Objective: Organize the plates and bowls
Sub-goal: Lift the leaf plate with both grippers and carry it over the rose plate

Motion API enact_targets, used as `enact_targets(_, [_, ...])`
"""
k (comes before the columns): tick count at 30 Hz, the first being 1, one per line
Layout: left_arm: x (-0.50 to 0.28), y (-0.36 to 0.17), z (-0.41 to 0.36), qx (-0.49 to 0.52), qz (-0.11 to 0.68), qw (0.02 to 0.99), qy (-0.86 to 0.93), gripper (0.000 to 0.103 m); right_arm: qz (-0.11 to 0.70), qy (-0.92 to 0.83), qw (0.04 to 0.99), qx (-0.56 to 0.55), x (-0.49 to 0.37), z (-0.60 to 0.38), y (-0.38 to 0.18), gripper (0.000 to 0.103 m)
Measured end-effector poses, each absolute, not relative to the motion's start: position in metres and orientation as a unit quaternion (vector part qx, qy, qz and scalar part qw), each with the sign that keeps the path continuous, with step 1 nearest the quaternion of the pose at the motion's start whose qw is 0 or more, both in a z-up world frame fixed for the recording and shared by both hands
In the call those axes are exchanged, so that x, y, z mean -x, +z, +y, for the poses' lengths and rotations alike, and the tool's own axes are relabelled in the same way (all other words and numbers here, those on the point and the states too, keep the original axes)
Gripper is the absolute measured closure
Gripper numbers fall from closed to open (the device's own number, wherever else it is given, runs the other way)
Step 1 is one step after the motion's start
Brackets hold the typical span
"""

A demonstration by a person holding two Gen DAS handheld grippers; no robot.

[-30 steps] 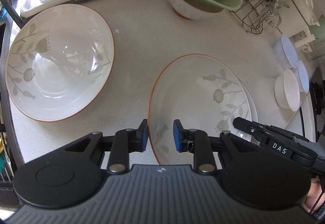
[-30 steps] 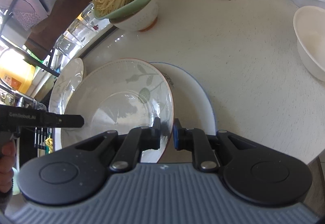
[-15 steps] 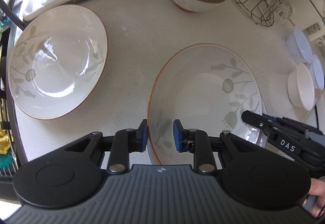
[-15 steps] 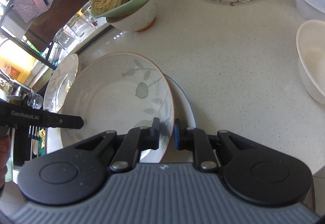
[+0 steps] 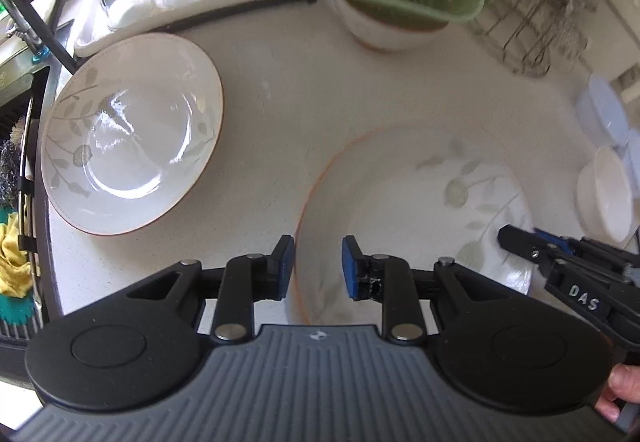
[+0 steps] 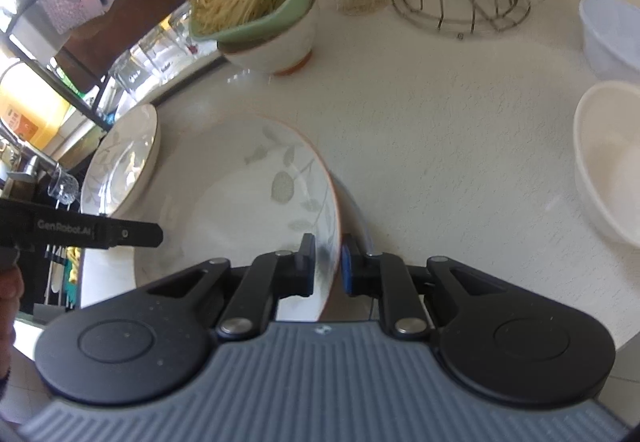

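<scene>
1. Leaf-pattern plate (image 5: 416, 209), lifted and tilted above the counter (image 5: 280, 89); right gripper (image 6: 327, 266) pinches its near rim. Left gripper (image 5: 318, 266) straddles the opposite rim, fingers apart, no squeeze evident.
2. Matching plate (image 5: 132, 133) rests well left: probable stacking target, not yet reached.
3. White bowls (image 6: 608, 157), unsorted, far right.

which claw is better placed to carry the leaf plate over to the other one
Likely the right claw: it is shut on the leaf plate rim. The left claw only straddles the opposite rim, jaws apart, though it is nearer the second plate.
</scene>
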State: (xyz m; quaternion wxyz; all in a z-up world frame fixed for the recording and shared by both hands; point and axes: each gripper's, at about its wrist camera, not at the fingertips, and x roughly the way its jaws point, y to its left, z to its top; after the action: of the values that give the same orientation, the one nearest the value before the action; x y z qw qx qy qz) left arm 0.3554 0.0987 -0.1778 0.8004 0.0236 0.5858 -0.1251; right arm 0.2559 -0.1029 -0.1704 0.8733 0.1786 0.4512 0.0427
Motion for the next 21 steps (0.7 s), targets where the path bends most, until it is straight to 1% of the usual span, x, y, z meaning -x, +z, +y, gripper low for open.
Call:
enact_targets(13, [-0.33, -0.145, 0.111, 0.024, 0.549, 0.827, -0.12, 0.074, 0.404, 0.058, 0.898, -0.162, -0.249, -0.097, -0.144, 0.087])
enact_targets(21, [-0.312, -0.107, 0.114, 0.04, 0.512, 0.848, -0.133, 0.074, 0.357, 0.064, 0.921, -0.144, -0.232, -0.096, -0.107, 0.087])
